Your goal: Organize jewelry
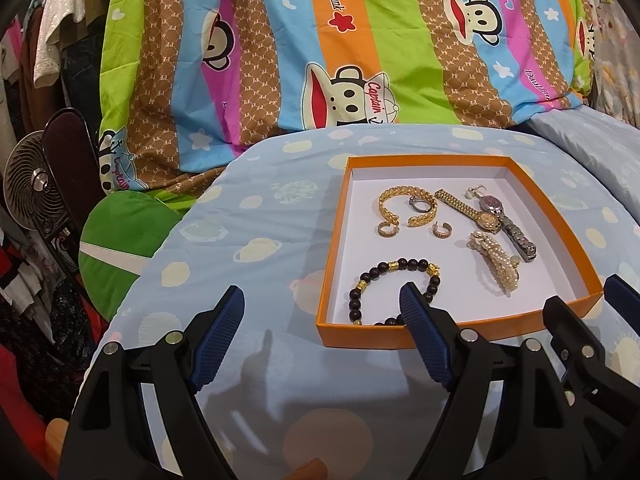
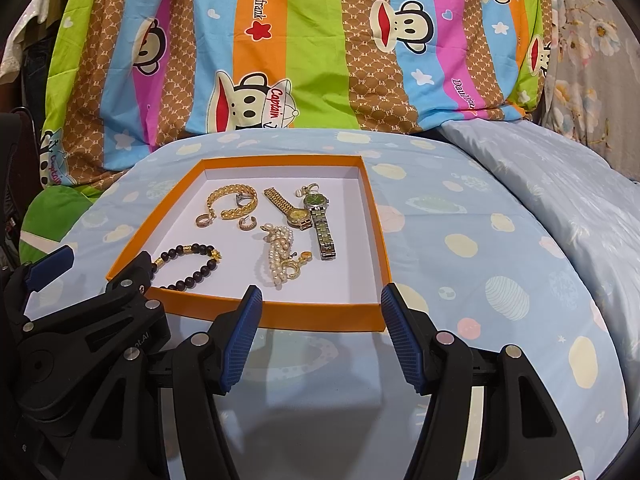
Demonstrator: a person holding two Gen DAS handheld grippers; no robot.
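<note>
An orange box [image 1: 332, 256] with a white inside lies on the blue cloth; it also shows in the right wrist view [image 2: 320, 314]. In it lie a dark bead bracelet [image 1: 368, 284] [image 2: 196, 270], a gold chain bracelet [image 1: 396, 196] [image 2: 230, 196], two small gold rings [image 1: 387, 230] [image 2: 247, 223], a gold watch [image 1: 468, 208] [image 2: 288, 206], a silver watch [image 1: 512, 228] [image 2: 322, 228] and a pearl bracelet [image 1: 496, 264] [image 2: 278, 258]. My left gripper [image 1: 320, 316] is open and empty before the box's near left corner. My right gripper [image 2: 318, 312] is open and empty at the box's near edge.
The blue patterned cloth [image 2: 480, 260] covers a rounded surface. A striped cartoon quilt [image 1: 320, 40] rises behind it. A small fan [image 1: 32, 184] and hanging clothes stand at the far left. A green cushion [image 1: 120, 232] lies left of the surface.
</note>
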